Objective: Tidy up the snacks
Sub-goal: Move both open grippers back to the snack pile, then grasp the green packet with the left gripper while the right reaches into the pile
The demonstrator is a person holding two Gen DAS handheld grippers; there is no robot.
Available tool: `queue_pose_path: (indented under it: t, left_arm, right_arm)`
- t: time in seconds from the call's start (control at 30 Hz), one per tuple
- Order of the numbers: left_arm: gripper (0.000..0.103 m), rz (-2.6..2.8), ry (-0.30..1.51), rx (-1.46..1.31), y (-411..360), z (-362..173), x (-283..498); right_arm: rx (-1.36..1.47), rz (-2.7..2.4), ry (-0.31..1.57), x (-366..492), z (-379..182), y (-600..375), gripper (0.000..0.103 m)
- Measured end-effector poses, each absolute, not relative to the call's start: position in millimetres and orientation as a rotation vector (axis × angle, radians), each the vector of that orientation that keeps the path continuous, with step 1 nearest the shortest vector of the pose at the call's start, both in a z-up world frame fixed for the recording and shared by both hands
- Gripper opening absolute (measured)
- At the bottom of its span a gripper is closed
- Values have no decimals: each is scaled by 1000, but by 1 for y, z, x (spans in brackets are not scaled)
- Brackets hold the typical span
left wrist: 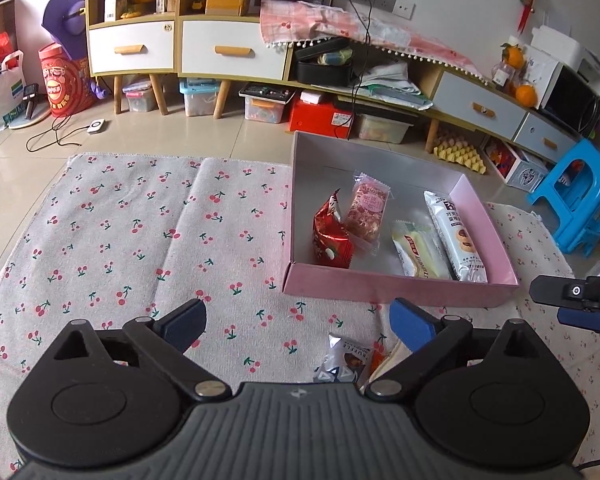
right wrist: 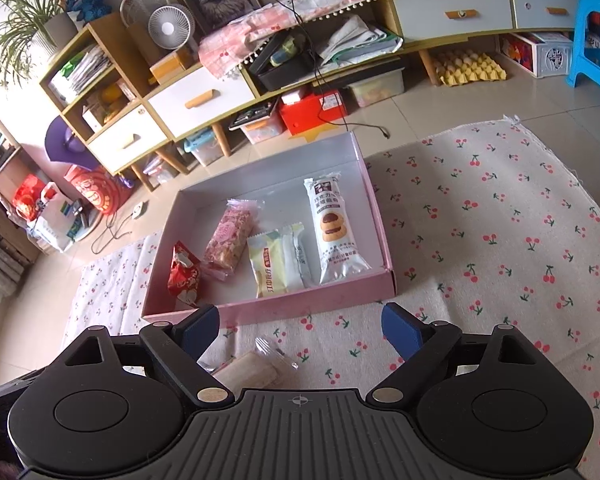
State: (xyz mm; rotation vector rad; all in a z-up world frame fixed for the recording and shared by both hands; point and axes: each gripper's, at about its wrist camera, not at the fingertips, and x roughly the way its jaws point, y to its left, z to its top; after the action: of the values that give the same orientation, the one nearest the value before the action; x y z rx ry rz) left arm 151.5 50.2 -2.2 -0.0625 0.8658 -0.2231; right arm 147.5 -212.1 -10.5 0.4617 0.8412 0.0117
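A pink box [left wrist: 400,286] [right wrist: 312,304] sits on the cherry-print cloth [left wrist: 140,240] [right wrist: 480,240]. Inside lie a red packet [left wrist: 332,236] [right wrist: 185,276], a pink bar [left wrist: 367,212] [right wrist: 229,240], a yellow-white biscuit packet [left wrist: 420,250] [right wrist: 278,262] and a long white cookie packet [left wrist: 456,236] [right wrist: 334,232]. My left gripper [left wrist: 298,326] is open above a grey truffle packet [left wrist: 342,360] on the cloth. My right gripper [right wrist: 300,330] is open above a clear-wrapped beige snack [right wrist: 256,368]. The right gripper's fingers [left wrist: 580,314] show at the left view's right edge.
A long wooden cabinet [left wrist: 228,48] [right wrist: 452,12] with drawers stands behind, with storage bins and a red box [left wrist: 320,116] [right wrist: 312,110] under it. A blue stool [left wrist: 580,196] [right wrist: 596,32] stands at the right. Cables lie on the tiled floor [left wrist: 56,136].
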Motion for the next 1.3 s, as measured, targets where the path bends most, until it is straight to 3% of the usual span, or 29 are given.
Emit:
queue_pose_path:
  t: [0.9, 1.3]
  left_arm:
    - [101, -387, 934, 68, 57, -26, 73]
    - [79, -473, 982, 54, 42, -39, 66]
  right_arm:
    - [171, 198, 941, 65, -62, -191, 94]
    - [27, 266, 942, 56, -72, -166, 94]
